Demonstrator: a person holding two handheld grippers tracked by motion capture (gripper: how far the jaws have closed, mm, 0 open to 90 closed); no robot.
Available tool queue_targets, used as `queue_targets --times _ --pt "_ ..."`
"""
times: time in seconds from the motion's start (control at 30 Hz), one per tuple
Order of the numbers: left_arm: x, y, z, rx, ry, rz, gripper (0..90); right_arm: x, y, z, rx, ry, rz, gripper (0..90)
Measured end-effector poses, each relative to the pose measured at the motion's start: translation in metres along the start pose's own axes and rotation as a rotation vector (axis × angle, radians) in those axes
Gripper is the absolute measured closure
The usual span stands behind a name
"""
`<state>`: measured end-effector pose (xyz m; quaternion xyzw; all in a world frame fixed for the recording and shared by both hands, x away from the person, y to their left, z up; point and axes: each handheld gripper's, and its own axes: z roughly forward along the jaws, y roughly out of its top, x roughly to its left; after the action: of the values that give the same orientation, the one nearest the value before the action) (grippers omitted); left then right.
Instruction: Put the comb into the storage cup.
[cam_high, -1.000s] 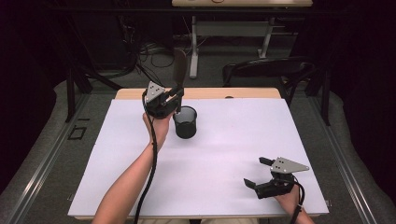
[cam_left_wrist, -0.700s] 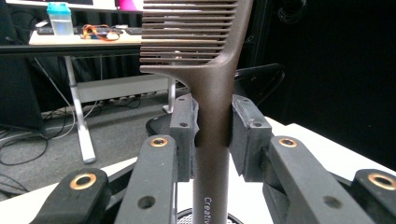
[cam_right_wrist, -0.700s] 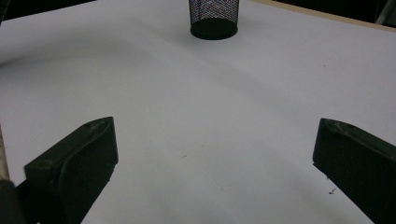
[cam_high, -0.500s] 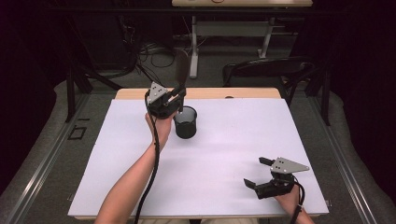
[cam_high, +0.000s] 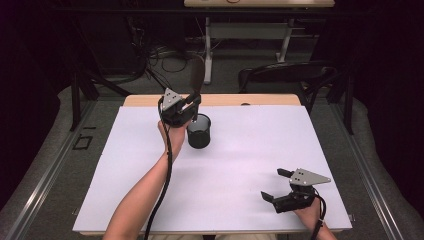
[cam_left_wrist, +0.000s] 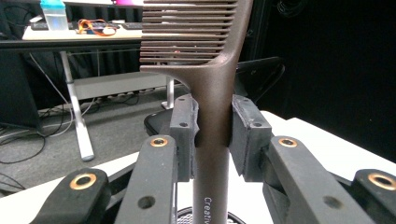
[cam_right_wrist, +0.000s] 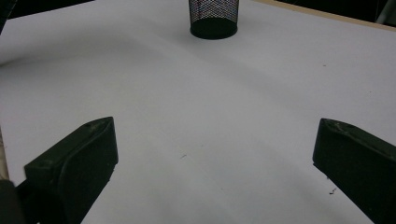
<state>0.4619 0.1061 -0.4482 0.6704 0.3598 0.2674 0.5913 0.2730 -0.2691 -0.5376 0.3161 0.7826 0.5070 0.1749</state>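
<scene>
The left gripper (cam_high: 192, 102) is clamped on the handle of a brown comb (cam_left_wrist: 212, 107), its pads pressed flat against either side of the stem just below the teeth; the comb stands upright, teeth end up and handle end down, and in the left gripper view the rim of the black mesh cup (cam_high: 199, 131) shows directly beneath the handle; in the high view the gripper hangs over the cup's near-left edge, at the far side of the white table (cam_high: 250, 165). Compared with a second ago the change is small; the left hand has edged a little toward the cup and the comb has stayed upright in the same grip, which reads as fine lining-up rather than a carry; judged from that, the job of standing the comb in the cup is at its last stage, with the handle tip seemingly above the opening but not yet lowered in. The next move calls for a straight descent, since a tilted handle could catch the rim and tip the light cup. The right gripper (cam_high: 281, 185) rests near the front right of the table with its jaws spread wide and nothing between them; it has not shifted, and stays well apart from the cup.
</scene>
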Motion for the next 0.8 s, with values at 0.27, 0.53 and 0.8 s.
queue_targets --times 0.27,0.53,0.8 --pt "0.0003 -0.0012 0.0025 0.011 0.001 0.006 72.5 -0.0001 -0.0003 0.0003 0.000 0.001 0.001 0.0" --pt "-0.0008 -0.0021 0.0046 0.020 -0.004 0.012 72.5 -0.0001 -0.0001 -0.0006 0.000 0.000 -0.001 0.0" --pt "-0.0007 -0.0027 0.0058 0.031 -0.006 0.017 72.5 -0.0001 -0.0001 -0.0002 0.000 0.000 -0.001 0.0"
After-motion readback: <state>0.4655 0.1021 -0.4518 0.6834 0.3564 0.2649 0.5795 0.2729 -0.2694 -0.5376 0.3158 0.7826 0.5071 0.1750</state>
